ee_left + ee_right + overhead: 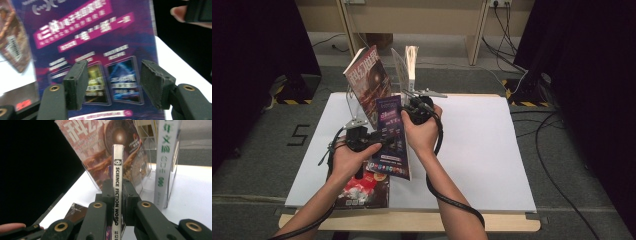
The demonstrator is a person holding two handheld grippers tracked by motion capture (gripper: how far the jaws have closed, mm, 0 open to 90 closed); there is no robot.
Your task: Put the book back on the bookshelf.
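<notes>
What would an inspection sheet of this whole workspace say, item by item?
Surface: white board on a wooden table.
Job's things: purple-covered magazine, held upright by its spine.
Clutter: red-covered magazine leaning in a clear stand; white-spined book upright; dark red magazine lying flat at the near edge.
Grippers: right claw clamped on the purple magazine's spine; left claw open before its cover, not touching.
Cables: black cable trailing from the right claw.
Surroundings: grey floor, black curtains.
</notes>
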